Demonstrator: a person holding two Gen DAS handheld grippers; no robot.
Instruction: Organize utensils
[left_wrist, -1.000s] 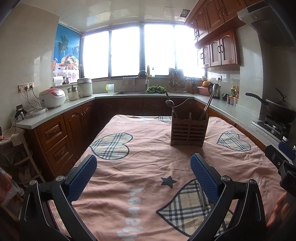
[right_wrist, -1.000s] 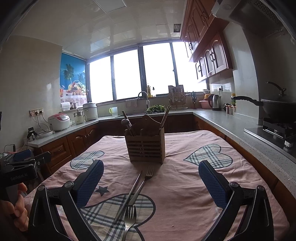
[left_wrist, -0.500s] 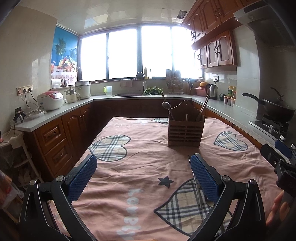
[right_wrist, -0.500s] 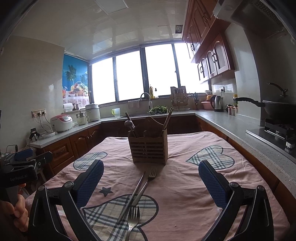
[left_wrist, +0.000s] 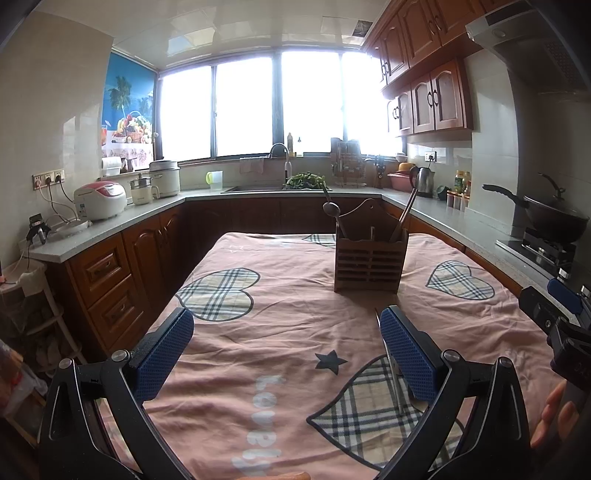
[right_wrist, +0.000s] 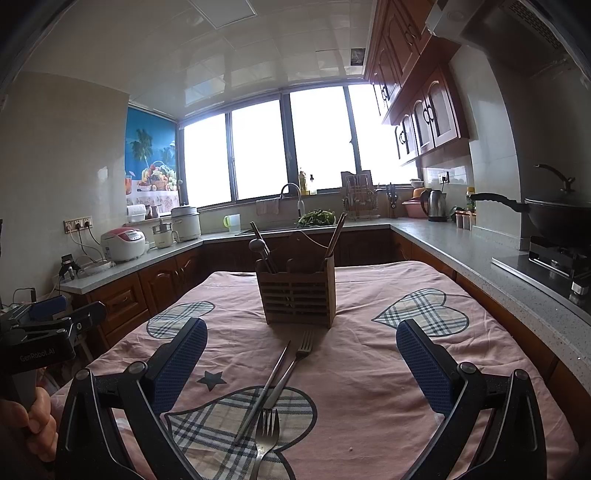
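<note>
The wooden utensil holder (right_wrist: 297, 293) stands upright on the pink cloth-covered table (right_wrist: 369, 369), and everything else is placed from it. Inside it already are a ladle or large spoon (right_wrist: 257, 245) leaning toward its left side and a pair of brown chopsticks (right_wrist: 334, 236) leaning out at its right; other handles poke above the rim but are too small to name. That much of the sorting looks done.

Still loose on the cloth, just in front of the holder, lie at least 3 pieces: a fork (right_wrist: 301, 350) with its tines pointing at the holder, a knife-like flat piece (right_wrist: 271, 376) crossing beside it, and a second fork (right_wrist: 267, 432) nearer the camera with its tines toward the holder too. None of them touches the holder. These are what is left, so the task seems to be partway along, with the remaining pieces yet to be lifted into the compartments.

The right gripper (right_wrist: 301, 363) hovers above the loose cutlery, in front of the holder, its blue pads spread wide and grasping nothing. The left gripper (left_wrist: 286, 352) sits to the holder's front-left, likewise spread and empty; past its right pad a thin metal handle (left_wrist: 391, 373) shows on the cloth.

Behind the holder run the counter, sink (right_wrist: 291, 225) and window.
</note>
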